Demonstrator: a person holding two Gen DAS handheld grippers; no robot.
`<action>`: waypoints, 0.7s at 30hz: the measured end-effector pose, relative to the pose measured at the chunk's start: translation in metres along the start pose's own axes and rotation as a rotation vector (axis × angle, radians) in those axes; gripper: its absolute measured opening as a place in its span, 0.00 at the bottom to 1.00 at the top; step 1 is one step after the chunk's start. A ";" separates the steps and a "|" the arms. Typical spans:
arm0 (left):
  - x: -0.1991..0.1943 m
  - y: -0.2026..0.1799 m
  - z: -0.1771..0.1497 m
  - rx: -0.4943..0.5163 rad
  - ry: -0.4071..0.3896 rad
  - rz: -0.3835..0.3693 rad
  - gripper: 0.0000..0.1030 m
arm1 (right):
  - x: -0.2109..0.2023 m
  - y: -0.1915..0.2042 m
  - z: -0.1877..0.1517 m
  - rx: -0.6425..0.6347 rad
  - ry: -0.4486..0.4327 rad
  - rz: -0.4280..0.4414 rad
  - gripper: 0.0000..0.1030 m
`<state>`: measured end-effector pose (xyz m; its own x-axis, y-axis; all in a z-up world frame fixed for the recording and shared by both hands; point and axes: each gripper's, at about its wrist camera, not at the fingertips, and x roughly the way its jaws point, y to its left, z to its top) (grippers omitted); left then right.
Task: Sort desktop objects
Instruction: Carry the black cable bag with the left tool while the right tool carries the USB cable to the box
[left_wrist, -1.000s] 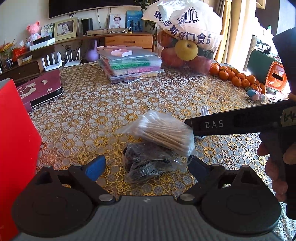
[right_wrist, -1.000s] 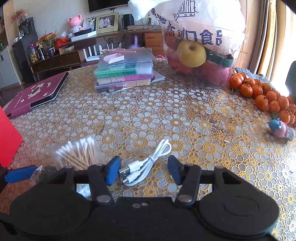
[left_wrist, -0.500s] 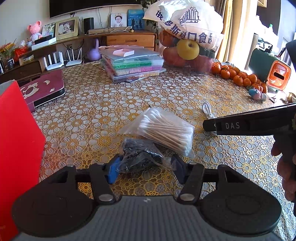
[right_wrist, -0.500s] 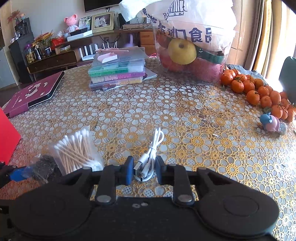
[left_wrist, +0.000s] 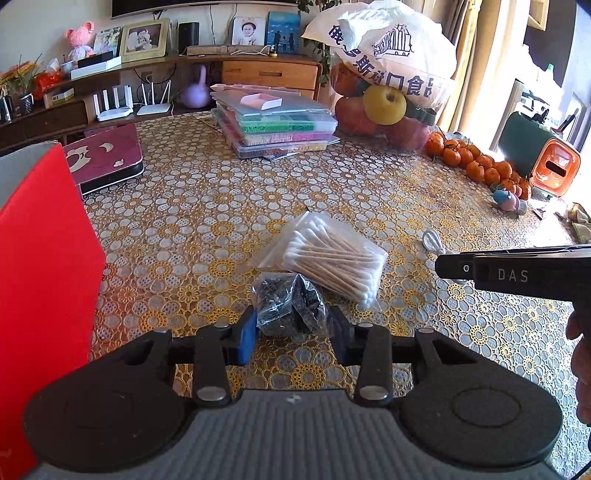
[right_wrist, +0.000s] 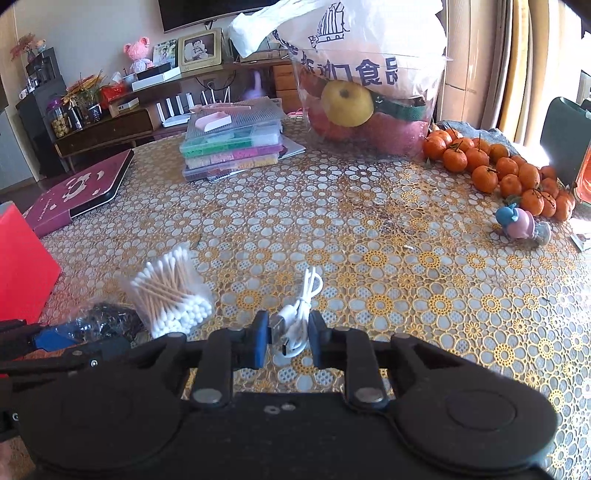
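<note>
My left gripper (left_wrist: 291, 334) is shut on a small clear bag of black bits (left_wrist: 290, 306), low over the patterned tablecloth. Just beyond it lies a clear bag of cotton swabs (left_wrist: 332, 258), touching the black bag. My right gripper (right_wrist: 286, 338) is shut on the plug end of a coiled white USB cable (right_wrist: 301, 310), whose loop trails forward on the cloth. In the right wrist view the swab bag (right_wrist: 170, 291) and the black bag (right_wrist: 107, 321) lie to the left. A red box (left_wrist: 40, 280) stands at the far left.
A stack of clear bead cases (left_wrist: 273, 125) and a big fruit bag (left_wrist: 384, 74) stand at the back. Mandarins (right_wrist: 498, 166) and a small toy figure (right_wrist: 521, 223) lie to the right. A maroon case (left_wrist: 103, 158) lies at back left.
Both grippers went from open to shut: the left closed on the black bag, the right on the white cable. The left gripper has since drawn back slightly.
</note>
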<state>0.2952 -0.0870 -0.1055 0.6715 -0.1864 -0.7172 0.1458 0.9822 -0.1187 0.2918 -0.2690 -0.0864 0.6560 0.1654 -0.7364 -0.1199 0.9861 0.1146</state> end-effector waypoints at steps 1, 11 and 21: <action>-0.002 0.000 0.000 -0.001 0.002 -0.002 0.38 | -0.003 0.000 -0.001 0.000 0.000 0.003 0.21; -0.028 0.004 -0.010 -0.021 0.024 -0.026 0.36 | -0.043 0.008 -0.018 -0.002 -0.008 0.013 0.21; -0.063 0.005 -0.017 -0.029 0.026 -0.046 0.35 | -0.086 0.021 -0.038 0.003 -0.016 0.036 0.21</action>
<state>0.2414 -0.0703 -0.0726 0.6457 -0.2315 -0.7277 0.1547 0.9728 -0.1722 0.2041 -0.2629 -0.0462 0.6629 0.2011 -0.7212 -0.1415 0.9795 0.1432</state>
